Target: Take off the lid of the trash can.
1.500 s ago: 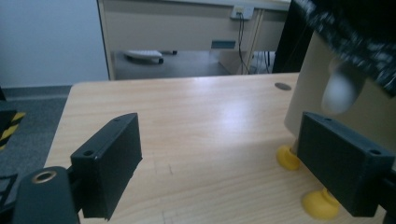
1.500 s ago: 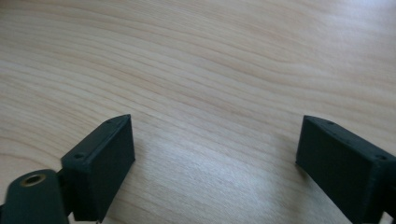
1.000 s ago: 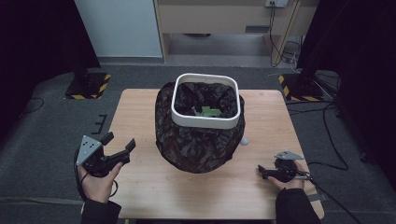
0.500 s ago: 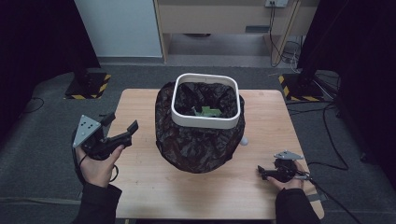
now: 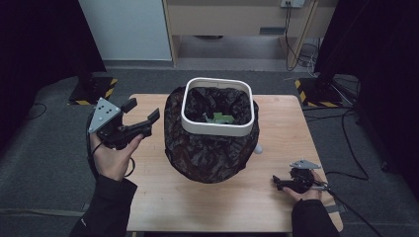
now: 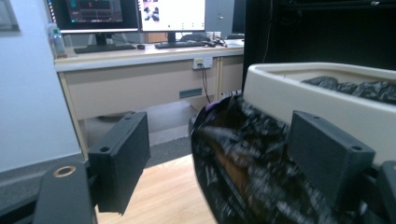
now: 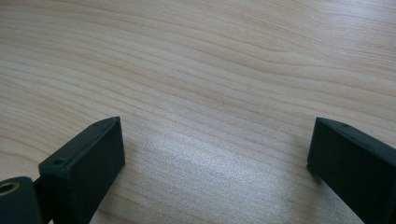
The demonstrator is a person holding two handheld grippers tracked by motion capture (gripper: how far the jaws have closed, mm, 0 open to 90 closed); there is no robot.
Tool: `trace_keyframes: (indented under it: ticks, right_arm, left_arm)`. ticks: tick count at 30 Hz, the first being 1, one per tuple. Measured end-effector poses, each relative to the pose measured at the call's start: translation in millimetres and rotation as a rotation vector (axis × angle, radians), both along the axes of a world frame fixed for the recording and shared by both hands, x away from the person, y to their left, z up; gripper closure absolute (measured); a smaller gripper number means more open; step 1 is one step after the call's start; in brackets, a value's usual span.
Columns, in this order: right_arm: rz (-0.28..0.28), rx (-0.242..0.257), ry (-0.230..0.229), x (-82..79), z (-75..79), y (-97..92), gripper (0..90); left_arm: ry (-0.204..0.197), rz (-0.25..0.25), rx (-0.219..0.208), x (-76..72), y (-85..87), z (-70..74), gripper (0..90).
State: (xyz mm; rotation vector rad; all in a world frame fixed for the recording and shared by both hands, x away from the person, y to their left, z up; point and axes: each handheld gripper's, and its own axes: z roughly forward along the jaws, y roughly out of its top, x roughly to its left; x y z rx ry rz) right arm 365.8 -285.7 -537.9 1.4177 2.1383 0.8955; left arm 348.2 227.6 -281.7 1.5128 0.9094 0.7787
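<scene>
A white square bin (image 5: pixel 217 130) stands mid-table, and its black bag (image 5: pixel 207 155) is draped down over the outside. Something green (image 5: pixel 219 118) lies inside. My left gripper (image 5: pixel 144 109) is held in the air to the left of the bin and points at it. It is open, its jaws have just been closing a little, and nothing is between them. In the left gripper view the bag (image 6: pixel 243 168) and bin rim (image 6: pixel 317 88) loom close ahead of the gripper (image 6: pixel 219 126). My right gripper (image 5: pixel 276 181) rests open on the table at the front right, over bare wood (image 7: pixel 217 140).
A small pale object (image 5: pixel 258 148) lies on the wooden table (image 5: pixel 197 207) by the bag's right side. Cables run over the floor to the right. A desk with monitors (image 6: pixel 126 14) stands behind the table.
My left gripper has risen off the table's left edge and come nearer the bin. The right gripper has not moved.
</scene>
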Motion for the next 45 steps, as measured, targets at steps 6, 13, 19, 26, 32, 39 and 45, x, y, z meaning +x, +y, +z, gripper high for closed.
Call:
trace_keyframes:
  ticks: [6,13,19,26,32,39,45]
  right_arm:
    - [0.0,0.0,0.0,0.0,0.0,0.0,4.1]
    - [-0.005,0.007,0.0,0.0,0.0,0.5,4.1]
    - [-0.004,0.006,-0.002,0.1,0.0,0.4,4.1]
    - [-0.004,0.006,-0.002,0.1,0.0,0.4,4.1]
    - [-0.004,0.006,-0.001,0.0,0.0,0.4,4.1]
    - [-0.004,0.006,-0.002,0.1,0.0,0.4,4.1]
    - [-0.002,0.004,-0.004,0.2,-0.2,0.2,4.1]
  left_arm:
    - [-0.044,-0.026,0.012,5.7,-8.3,15.7,21.0]
    - [-0.067,-0.061,0.0,13.9,-22.5,31.1,21.8]
    - [-0.075,-0.063,0.008,22.1,-36.0,38.4,21.8]
    - [-0.071,-0.087,0.006,31.1,-50.7,42.7,22.2]
    - [-0.071,-0.089,0.003,38.5,-56.4,45.7,22.1]
    - [-0.055,-0.105,-0.001,49.8,-66.3,42.4,23.0]
    - [-0.053,-0.127,-0.013,59.0,-73.7,43.3,23.7]
